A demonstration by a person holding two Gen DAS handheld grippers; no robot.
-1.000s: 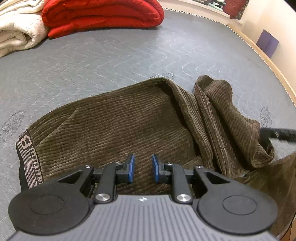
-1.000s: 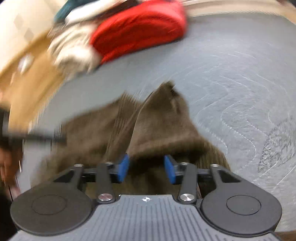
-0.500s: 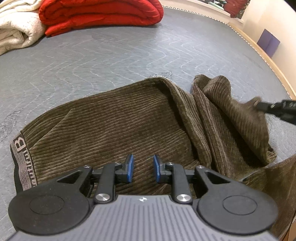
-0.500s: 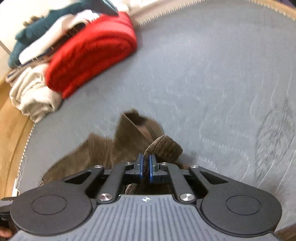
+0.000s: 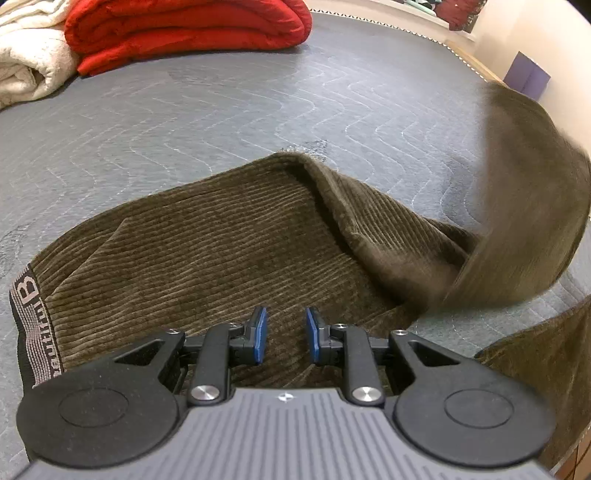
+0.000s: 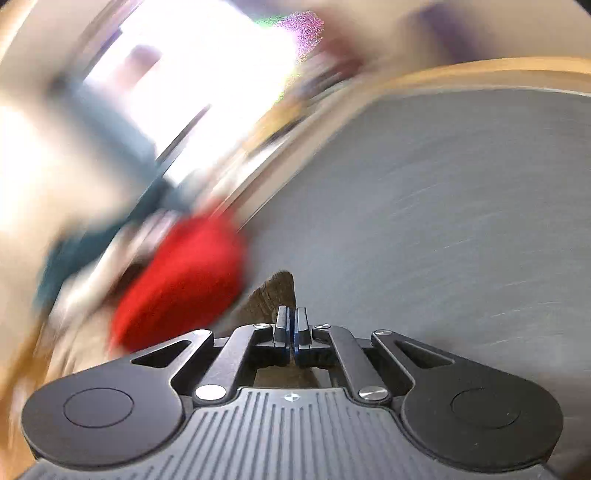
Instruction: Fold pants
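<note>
Brown corduroy pants (image 5: 229, 251) lie on the grey quilted mat (image 5: 221, 110), their lettered waistband (image 5: 31, 321) at the left. My left gripper (image 5: 283, 334) is open and hovers low over the pants near their front edge. One pant leg (image 5: 528, 206) is lifted and blurred at the right. My right gripper (image 6: 291, 326) is shut on the end of that leg (image 6: 275, 291) and holds it in the air; the right wrist view is heavily blurred.
A folded red blanket (image 5: 184, 29) and a cream blanket (image 5: 26, 62) lie at the mat's far left. The red blanket also shows blurred in the right wrist view (image 6: 181, 280). A purple box (image 5: 526, 75) stands beyond the wooden edge at the right.
My right gripper shut on the pant leg's end and lifted it up off the mat, swinging fast. My left gripper stayed open over the pants, nearly still.
</note>
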